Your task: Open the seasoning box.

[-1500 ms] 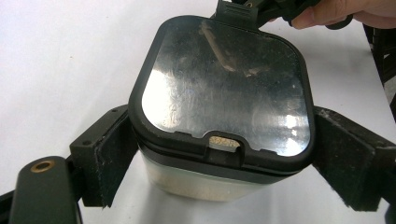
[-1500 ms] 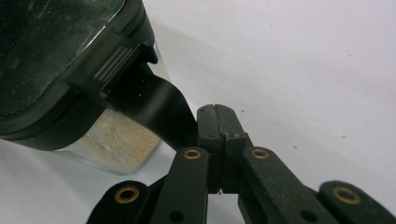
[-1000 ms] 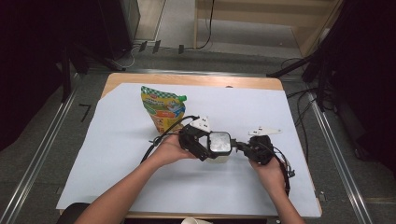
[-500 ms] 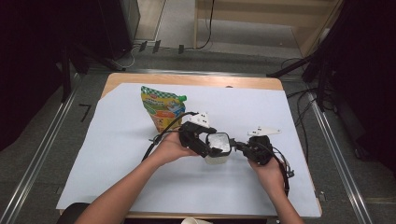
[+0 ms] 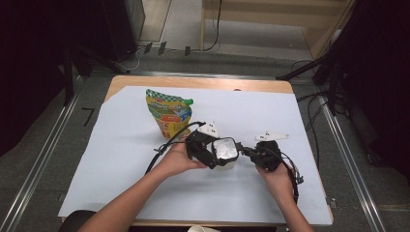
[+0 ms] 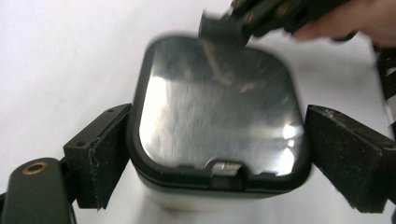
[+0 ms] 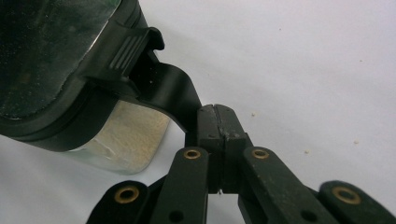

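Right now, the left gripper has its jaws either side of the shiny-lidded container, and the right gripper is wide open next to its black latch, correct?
Not quite. The right gripper is shut, its jaws pressed together on the black latch, as the right gripper view shows. The rest holds: the left gripper has its jaws either side of the container with the shiny lid.

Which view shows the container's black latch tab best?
The right gripper view: the latch tab is large and sharp, pinched by the right hand-held gripper. The left gripper view shows it blurred at the lid's far edge; in the high view it is too small.
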`<state>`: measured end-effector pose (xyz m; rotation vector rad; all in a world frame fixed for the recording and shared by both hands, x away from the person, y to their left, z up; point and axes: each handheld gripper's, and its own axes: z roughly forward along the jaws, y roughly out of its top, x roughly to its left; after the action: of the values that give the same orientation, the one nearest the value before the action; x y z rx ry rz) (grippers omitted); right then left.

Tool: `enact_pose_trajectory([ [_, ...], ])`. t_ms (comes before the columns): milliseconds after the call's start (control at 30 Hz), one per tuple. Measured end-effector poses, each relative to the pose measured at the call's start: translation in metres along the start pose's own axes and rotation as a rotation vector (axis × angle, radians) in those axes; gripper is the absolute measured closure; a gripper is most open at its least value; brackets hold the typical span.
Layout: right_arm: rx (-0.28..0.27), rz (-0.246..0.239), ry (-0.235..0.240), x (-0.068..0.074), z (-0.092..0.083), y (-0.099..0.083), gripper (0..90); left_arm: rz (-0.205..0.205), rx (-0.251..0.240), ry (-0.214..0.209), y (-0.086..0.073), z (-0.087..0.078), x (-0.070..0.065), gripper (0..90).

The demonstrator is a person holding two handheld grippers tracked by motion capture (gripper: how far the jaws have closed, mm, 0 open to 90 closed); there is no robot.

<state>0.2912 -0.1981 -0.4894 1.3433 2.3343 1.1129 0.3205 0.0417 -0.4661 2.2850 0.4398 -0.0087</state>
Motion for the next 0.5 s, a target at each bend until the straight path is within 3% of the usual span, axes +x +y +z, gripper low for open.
enact_pose_trajectory([
  [133,-0.001,0.002,0.0,0.0001,-0.0001,0.0,90.0,0.0,-0.019,-0.002,-0.0057,0.0036,0.0017,13.0],
  [233,-0.002,0.003,0.0,0.0,-0.0001,0.0,90.0,0.042,-0.024,0.031,-0.0033,0.0008,-0.0024,15.1],
  [500,-0.002,0.002,0.0,0.0011,-0.0001,0.0002,90.0,0.028,-0.036,0.022,-0.0011,-0.0033,-0.0006,15.7],
])
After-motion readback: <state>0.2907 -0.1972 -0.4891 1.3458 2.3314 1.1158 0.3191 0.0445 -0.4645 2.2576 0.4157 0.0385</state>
